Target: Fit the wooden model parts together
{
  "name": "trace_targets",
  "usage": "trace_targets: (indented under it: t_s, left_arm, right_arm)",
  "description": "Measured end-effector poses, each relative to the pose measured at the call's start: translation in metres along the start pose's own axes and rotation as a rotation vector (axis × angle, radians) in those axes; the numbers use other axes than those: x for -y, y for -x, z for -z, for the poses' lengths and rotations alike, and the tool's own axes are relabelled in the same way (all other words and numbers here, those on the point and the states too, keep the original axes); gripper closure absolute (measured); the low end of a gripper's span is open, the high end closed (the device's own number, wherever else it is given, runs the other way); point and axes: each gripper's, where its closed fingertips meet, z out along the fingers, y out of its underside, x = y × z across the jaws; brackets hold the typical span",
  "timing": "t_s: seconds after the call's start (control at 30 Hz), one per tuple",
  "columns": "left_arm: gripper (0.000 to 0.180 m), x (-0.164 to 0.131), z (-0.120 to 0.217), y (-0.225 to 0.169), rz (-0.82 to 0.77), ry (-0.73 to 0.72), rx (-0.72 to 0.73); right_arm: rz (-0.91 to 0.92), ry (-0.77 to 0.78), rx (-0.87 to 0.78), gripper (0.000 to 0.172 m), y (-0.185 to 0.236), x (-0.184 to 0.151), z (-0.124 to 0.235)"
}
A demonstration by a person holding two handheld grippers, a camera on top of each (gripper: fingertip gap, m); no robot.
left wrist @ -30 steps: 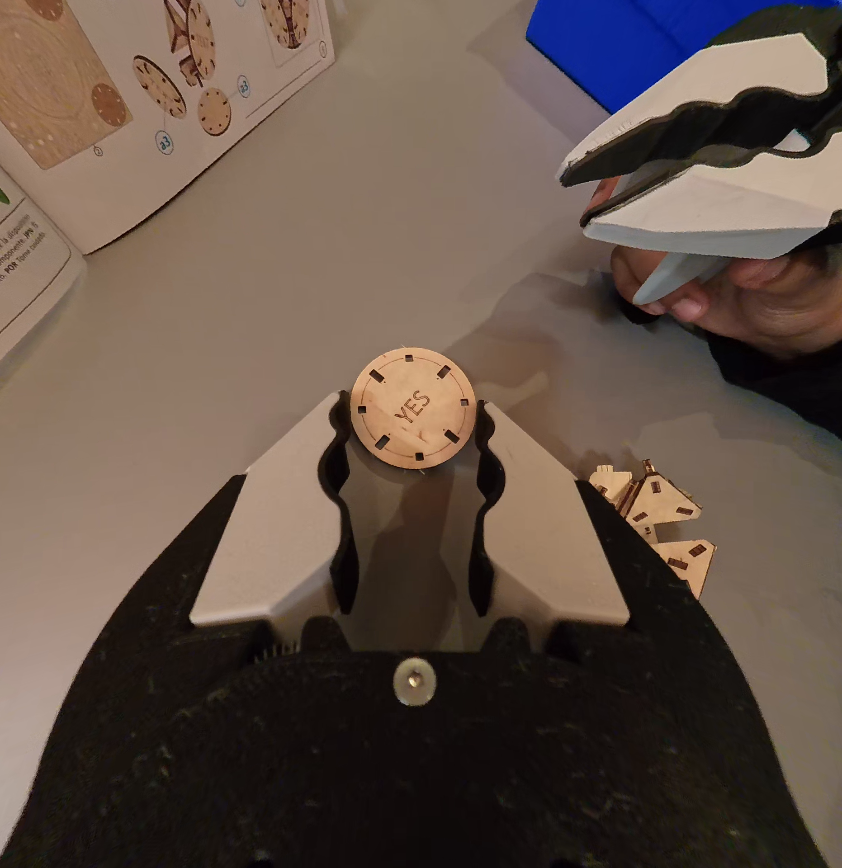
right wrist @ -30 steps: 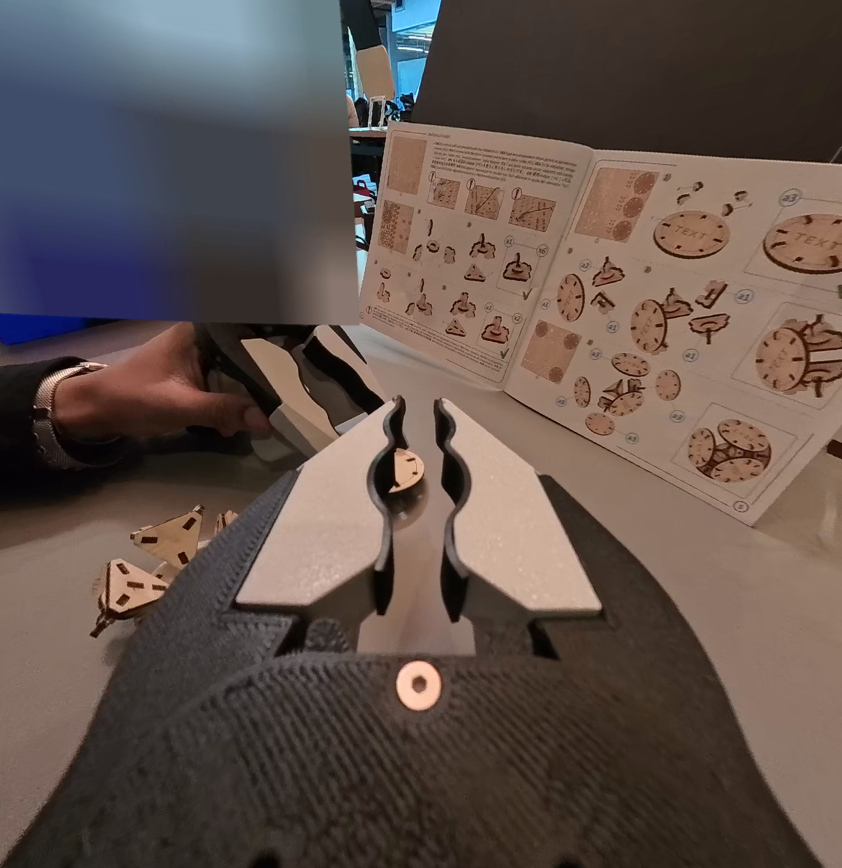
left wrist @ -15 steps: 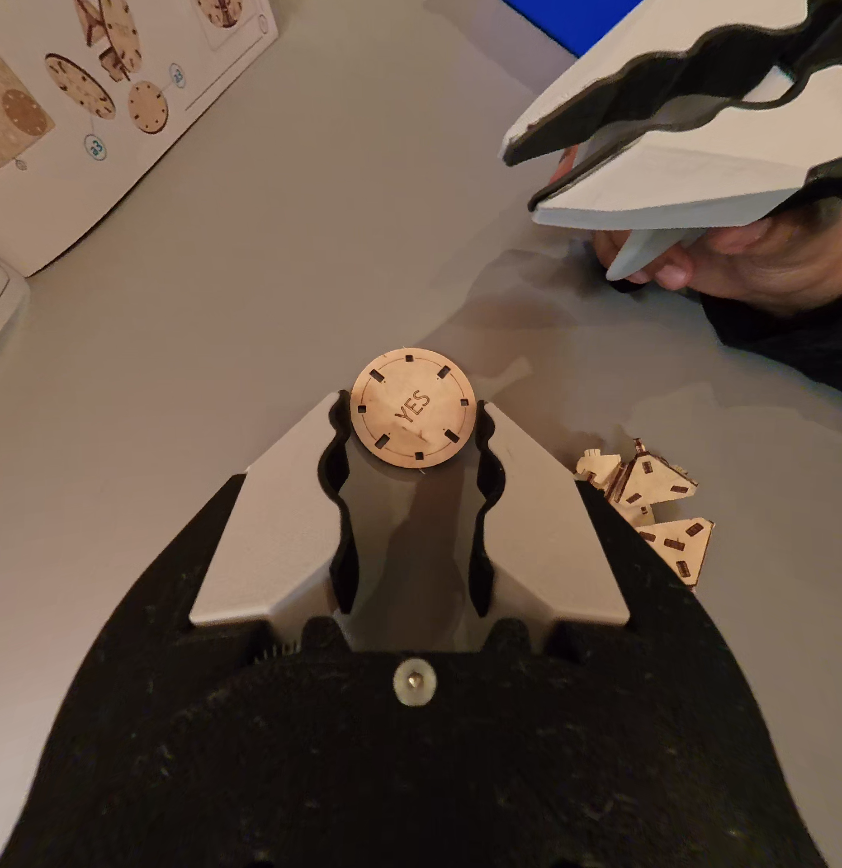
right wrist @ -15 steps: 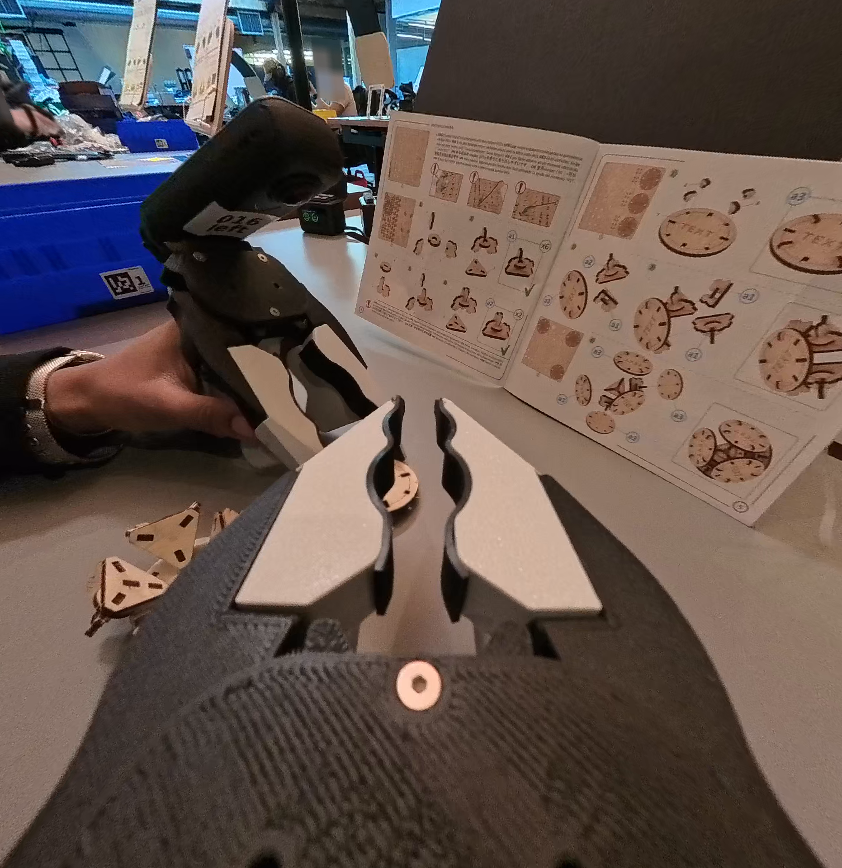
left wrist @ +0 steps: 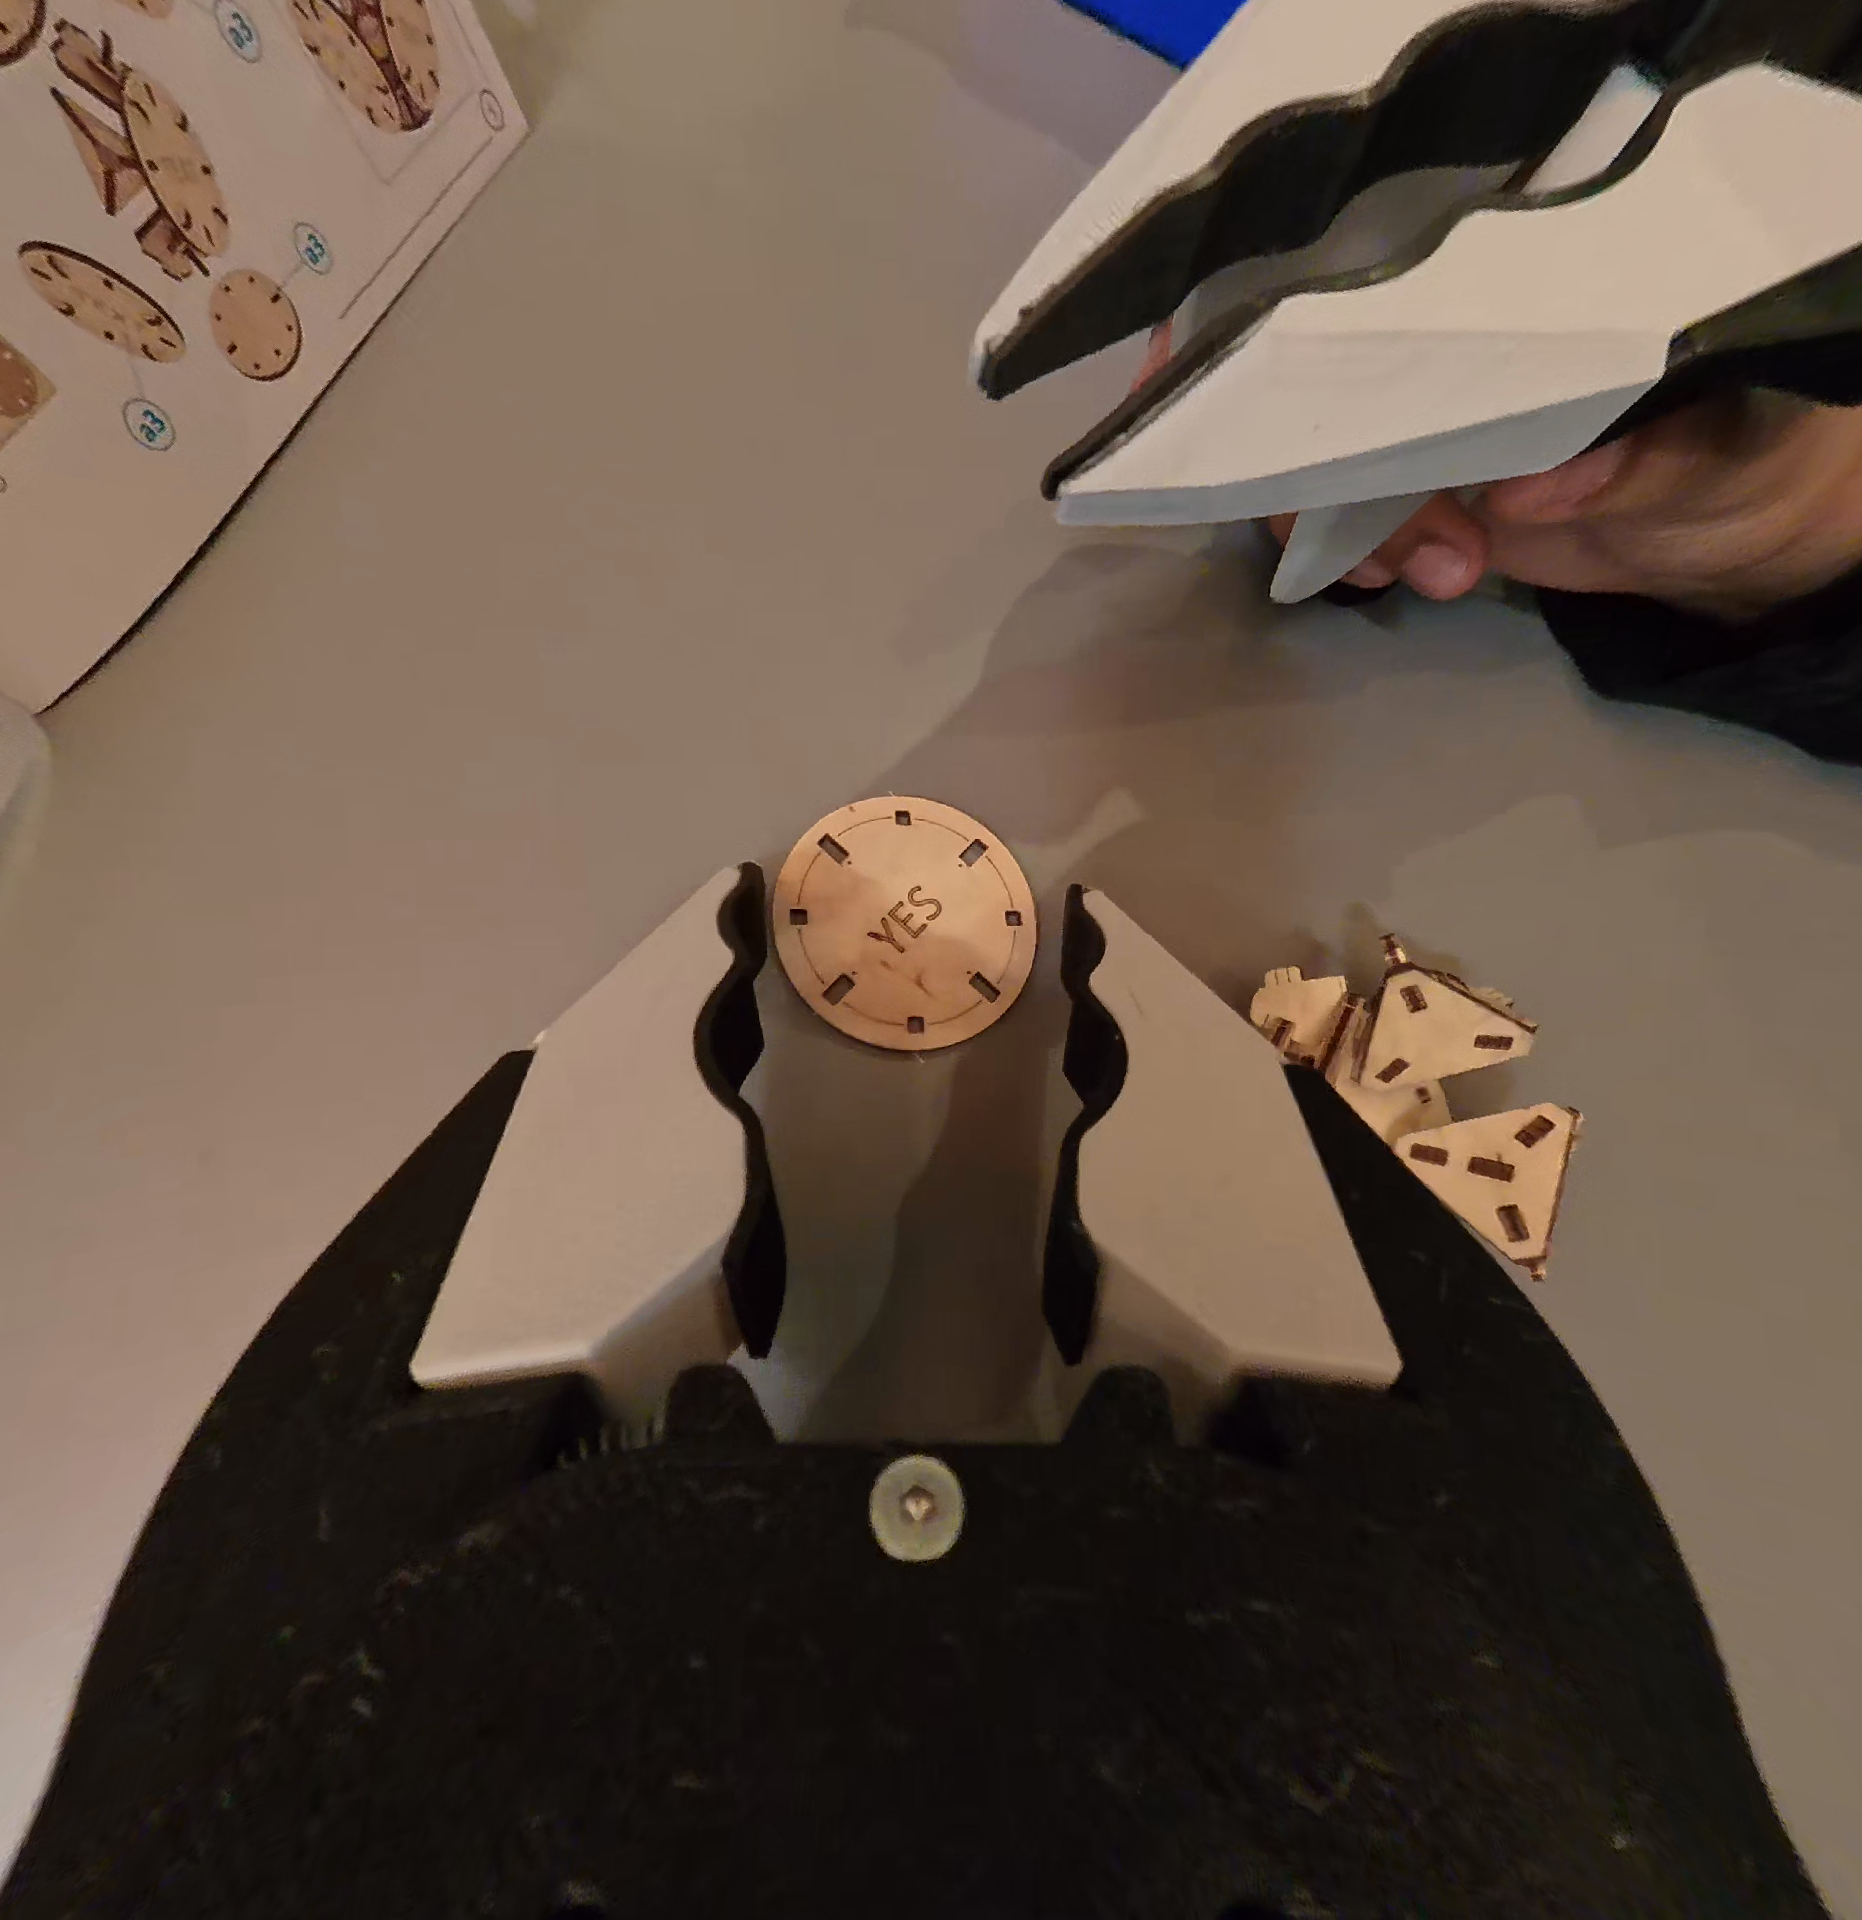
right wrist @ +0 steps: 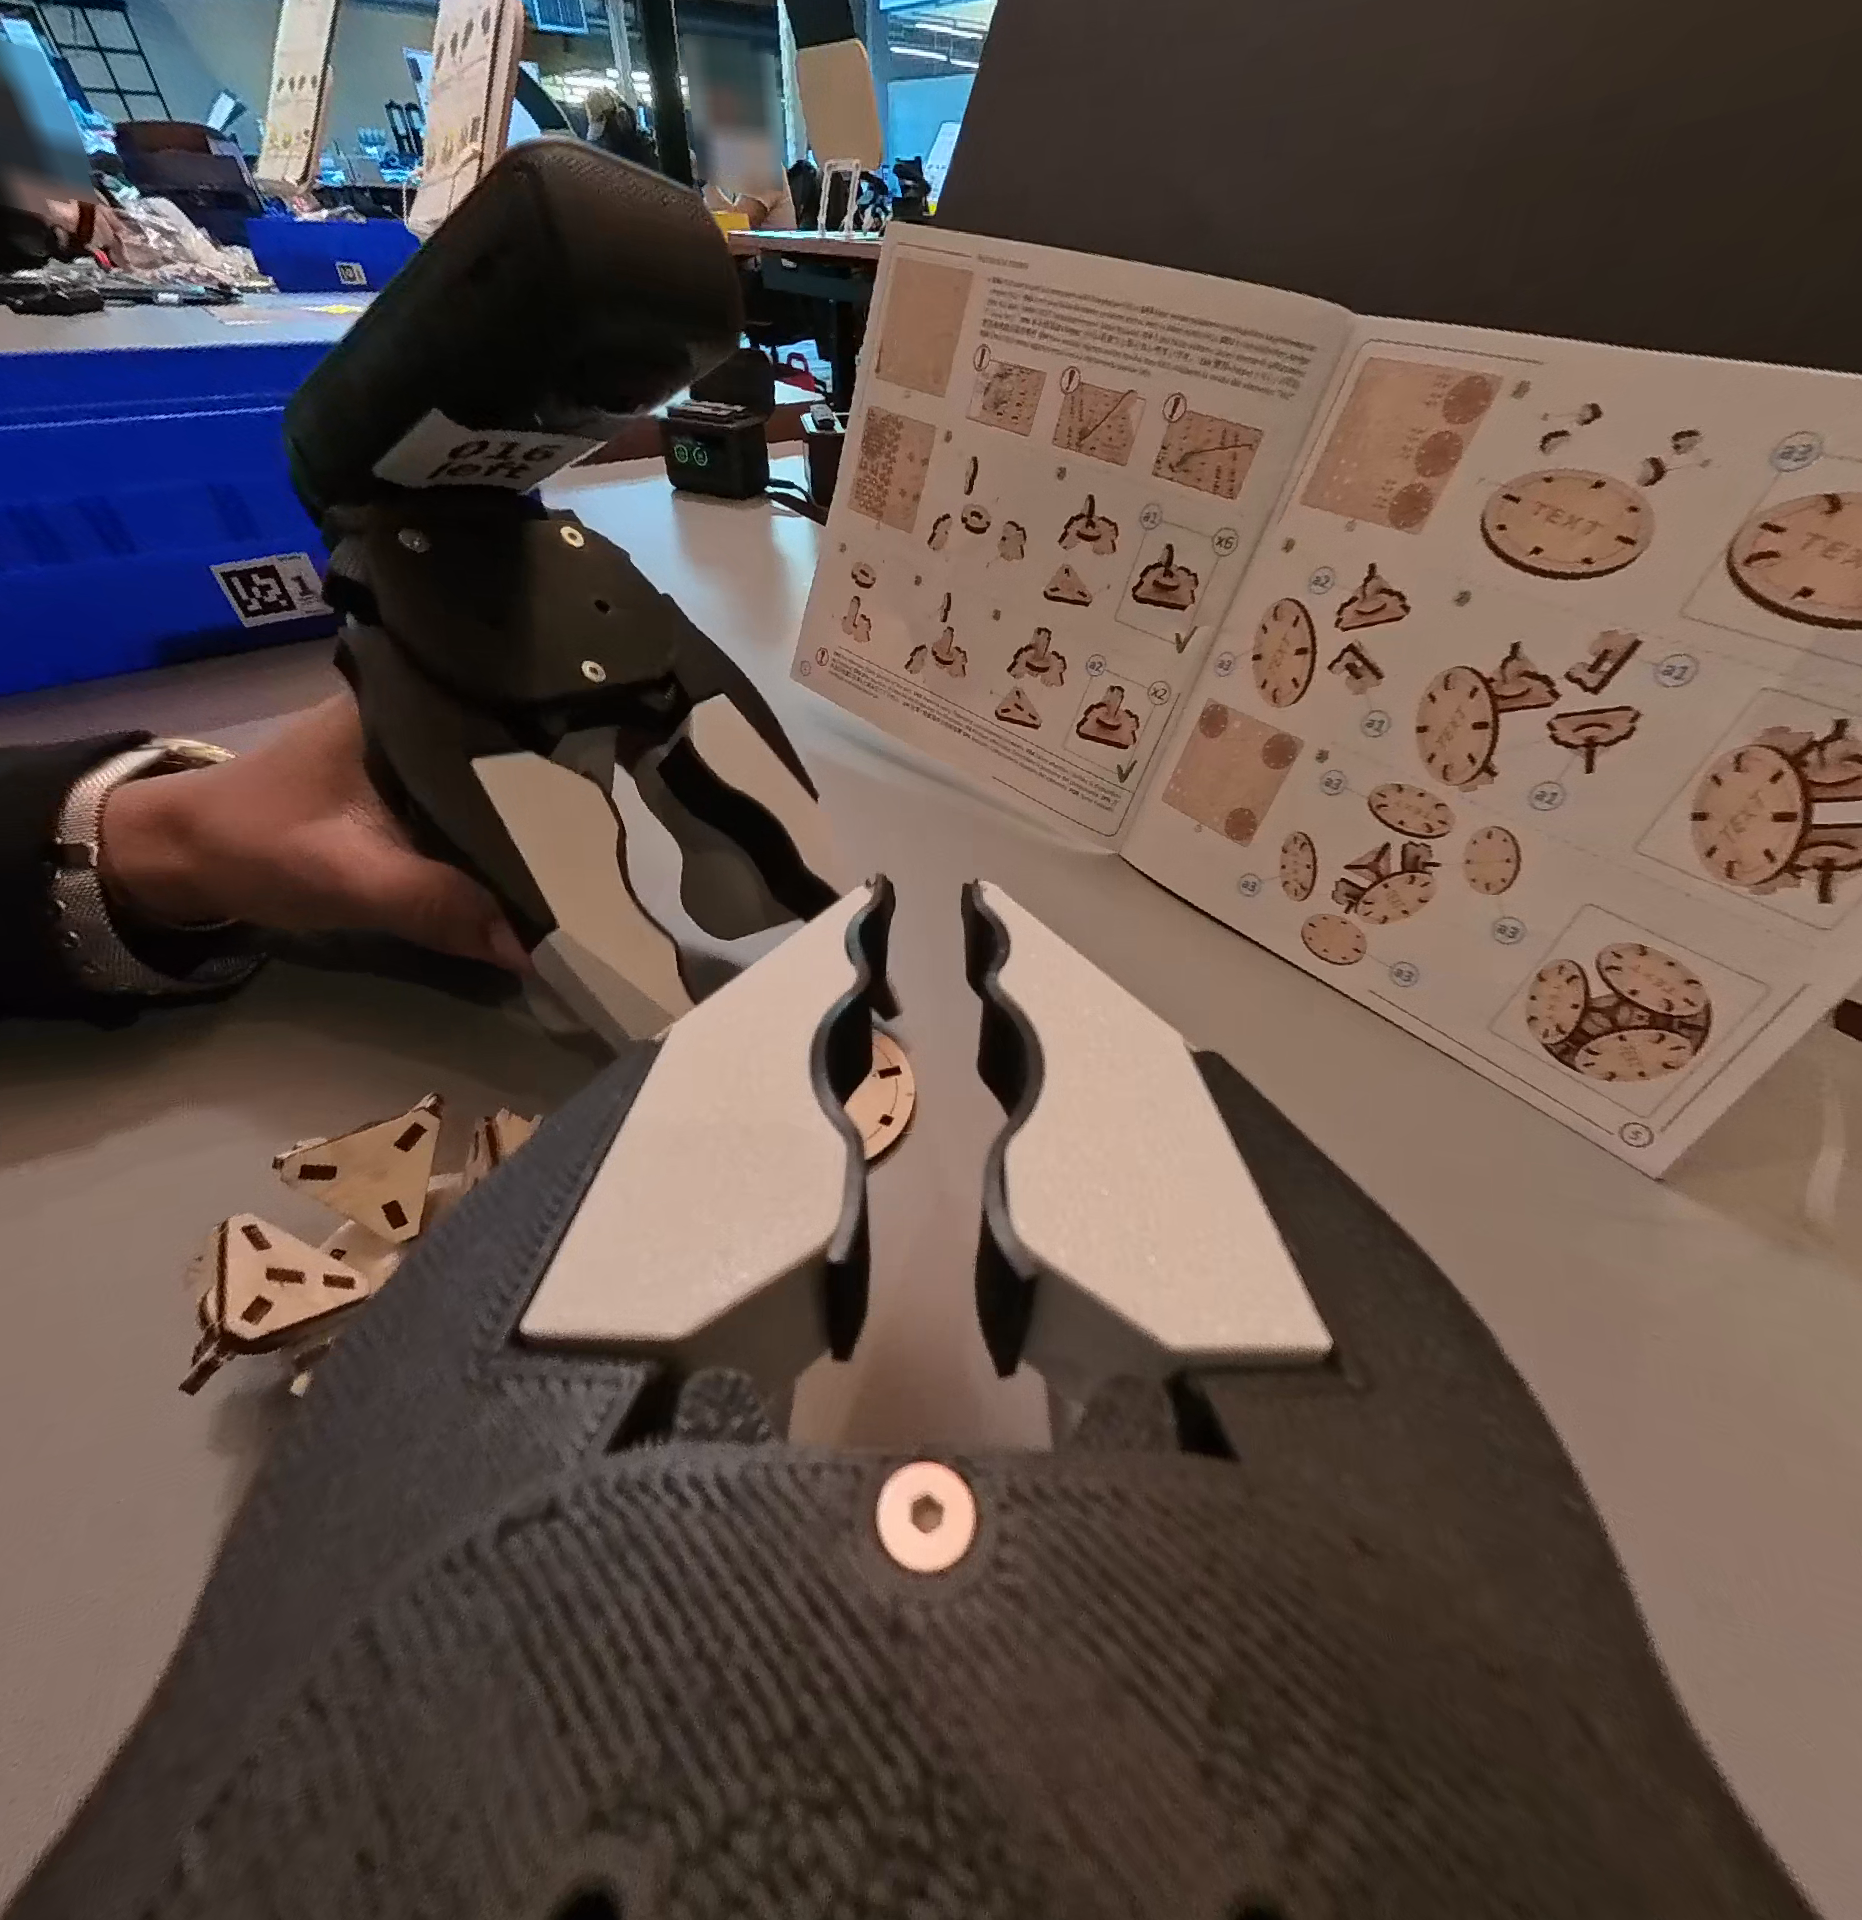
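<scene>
A round wooden disc (left wrist: 906, 935) with small slots lies flat on the grey table (left wrist: 594, 623). My left gripper (left wrist: 911, 894) is open around it, with a thin gap between each pad and the disc's edge. My right gripper (right wrist: 927, 891) hovers close by with its jaws a narrow way apart and nothing between the pads. The disc (right wrist: 883, 1101) shows through that gap, down on the table. In the left wrist view the right gripper (left wrist: 1026, 431) is at the upper right, above the table. In the right wrist view the left gripper (right wrist: 678, 956) points down at the table.
A pile of triangular wooden pieces (left wrist: 1426, 1081) lies just right of the left gripper, and also shows in the right wrist view (right wrist: 314, 1247). An open instruction booklet (right wrist: 1322, 675) stands behind. A blue crate (right wrist: 106, 499) is at the far left. A person's hand (right wrist: 283, 852) holds the left gripper. My hands' fingertips stand some 8 cm from each other.
My left gripper's jaws opened a little and the pads came off the disc's edges; the disc now rests free on the table. The right gripper has drawn nearer.
</scene>
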Motion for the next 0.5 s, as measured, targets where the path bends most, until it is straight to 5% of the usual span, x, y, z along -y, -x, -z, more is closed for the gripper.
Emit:
trace_targets:
  t_s: [0.5]
  left_arm:
    - [0.127,0.017,0.013,0.003,0.022,-0.135,-0.011]
  right_arm:
    - [-0.042,-0.009,0.006,0.157,-0.004,0.001,0.001]
